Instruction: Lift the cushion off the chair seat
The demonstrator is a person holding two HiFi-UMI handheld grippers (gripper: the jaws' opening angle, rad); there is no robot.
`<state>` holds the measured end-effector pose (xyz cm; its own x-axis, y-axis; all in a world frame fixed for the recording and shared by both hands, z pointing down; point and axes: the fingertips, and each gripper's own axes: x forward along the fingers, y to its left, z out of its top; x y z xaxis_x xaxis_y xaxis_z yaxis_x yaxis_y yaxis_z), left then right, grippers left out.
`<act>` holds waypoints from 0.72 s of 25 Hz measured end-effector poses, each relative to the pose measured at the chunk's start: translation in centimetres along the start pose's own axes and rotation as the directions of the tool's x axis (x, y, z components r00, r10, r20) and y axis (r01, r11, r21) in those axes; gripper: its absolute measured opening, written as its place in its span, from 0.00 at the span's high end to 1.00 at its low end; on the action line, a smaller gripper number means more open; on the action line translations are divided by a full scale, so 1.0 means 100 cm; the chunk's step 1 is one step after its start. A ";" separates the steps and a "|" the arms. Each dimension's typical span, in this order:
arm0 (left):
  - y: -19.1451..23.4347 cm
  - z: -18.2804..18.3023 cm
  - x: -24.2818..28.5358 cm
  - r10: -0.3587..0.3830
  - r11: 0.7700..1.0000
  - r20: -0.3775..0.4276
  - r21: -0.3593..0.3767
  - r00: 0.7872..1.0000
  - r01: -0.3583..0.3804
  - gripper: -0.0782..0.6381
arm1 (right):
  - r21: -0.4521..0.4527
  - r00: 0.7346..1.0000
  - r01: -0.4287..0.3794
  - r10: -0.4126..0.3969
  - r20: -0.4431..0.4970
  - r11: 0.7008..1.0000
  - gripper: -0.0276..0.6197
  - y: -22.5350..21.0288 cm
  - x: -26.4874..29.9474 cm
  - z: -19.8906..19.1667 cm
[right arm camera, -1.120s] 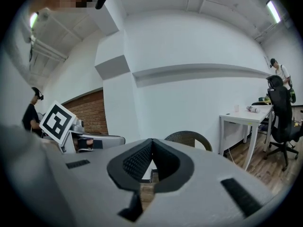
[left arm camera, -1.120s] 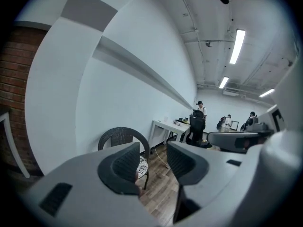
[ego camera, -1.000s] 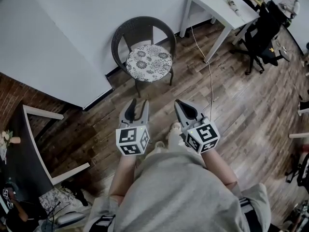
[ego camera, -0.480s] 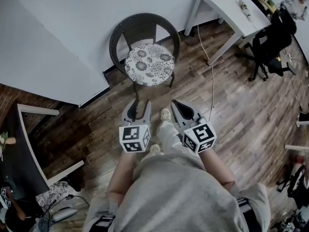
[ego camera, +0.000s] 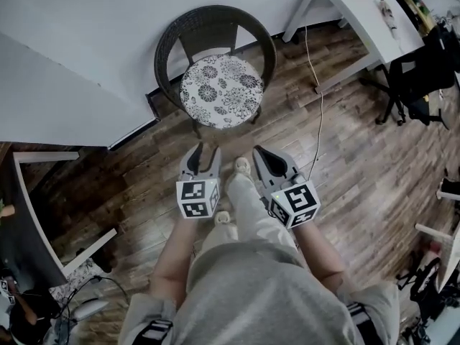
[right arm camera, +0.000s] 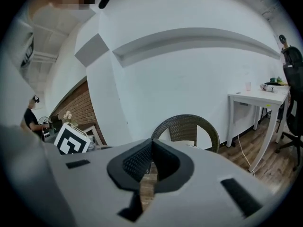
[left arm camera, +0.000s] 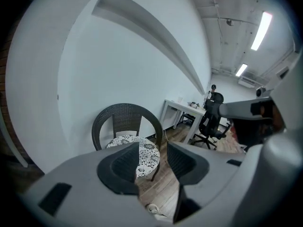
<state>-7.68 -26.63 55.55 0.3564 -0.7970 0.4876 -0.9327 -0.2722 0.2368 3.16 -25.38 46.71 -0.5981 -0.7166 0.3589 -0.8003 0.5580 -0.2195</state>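
1. The cushion, round and flower-patterned, lies flat on the seat of the wicker chair in the upper middle of the head view. The chair stands against the white wall.

2. Both grippers hang in the middle of the frame, below the chair and well apart from it, over the wooden floor. Neither touches the cushion.

3. The left gripper has its jaws wide apart. Its own view shows only the distant cushion and floor through the gap, so it carries nothing.

4. The right gripper has its jaws drawn together at the tips, with nothing pinched between them.

5. I judge the step in hand to be the approach. The lift itself has not begun, and the cushion sits fully on the seat.

6. The next move likely calls for bringing both grippers up to the near edge of the seat. The right jaws would need to part first. Each pair could then slip over the cushion's rim, one jaw above and one beneath, before closing and raising it level.
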 end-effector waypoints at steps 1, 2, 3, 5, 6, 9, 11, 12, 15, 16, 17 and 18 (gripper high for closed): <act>0.004 -0.004 0.010 0.006 1.000 -0.011 -0.001 1.000 -0.006 0.65 | 0.004 1.000 -0.001 0.001 -0.009 1.000 0.95 -0.006 0.006 -0.004; 0.007 -0.009 0.019 0.011 1.000 -0.022 -0.003 1.000 -0.011 0.65 | 0.007 1.000 -0.002 0.002 -0.019 1.000 0.95 -0.011 0.012 -0.008; 0.010 -0.014 0.029 0.015 1.000 -0.032 -0.005 0.999 -0.015 0.65 | 0.010 1.000 -0.004 0.004 -0.028 1.000 0.95 -0.017 0.017 -0.011; 0.015 -0.024 0.049 0.022 1.000 -0.051 -0.011 0.998 -0.022 0.65 | 0.013 0.999 -0.009 0.010 -0.041 1.000 0.95 -0.026 0.028 -0.017; 0.018 -0.029 0.059 0.025 1.000 -0.061 -0.013 0.998 -0.026 0.65 | 0.016 0.999 -0.012 0.012 -0.046 1.000 0.95 -0.031 0.034 -0.020; 0.026 -0.046 0.088 0.032 0.999 -0.088 -0.019 0.996 -0.034 0.65 | 0.026 0.998 -0.018 0.020 -0.064 1.000 0.95 -0.043 0.049 -0.032; 0.032 -0.060 0.106 0.036 0.999 -0.111 -0.023 0.993 -0.039 0.65 | 0.036 0.997 -0.024 0.027 -0.076 0.999 0.95 -0.050 0.059 -0.041; 0.034 -0.067 0.114 0.040 0.999 -0.126 -0.025 0.991 -0.043 0.65 | 0.040 0.996 -0.028 0.031 -0.081 0.999 0.95 -0.054 0.063 -0.045; 0.043 -0.090 0.139 0.060 0.997 -0.172 -0.036 0.983 -0.067 0.65 | 0.050 0.994 -0.036 0.041 -0.102 0.998 0.95 -0.065 0.076 -0.058; 0.046 -0.097 0.146 0.067 0.996 -0.187 -0.042 0.980 -0.076 0.65 | 0.054 0.993 -0.040 0.046 -0.111 0.998 0.95 -0.068 0.080 -0.063; 0.049 -0.105 0.152 0.072 0.995 -0.199 -0.047 0.977 -0.083 0.65 | 0.058 0.992 -0.044 0.050 -0.119 0.997 0.95 -0.071 0.084 -0.067; 0.052 -0.112 0.159 0.077 0.995 -0.211 -0.052 0.975 -0.089 0.65 | 0.062 0.990 -0.047 0.055 -0.127 0.997 0.95 -0.075 0.088 -0.071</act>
<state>-6.23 -34.70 73.98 0.2877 -0.6839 0.6705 -0.9566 -0.1714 0.2356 4.18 -32.85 57.95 -0.6307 -0.6260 0.4587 -0.7723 0.5643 -0.2917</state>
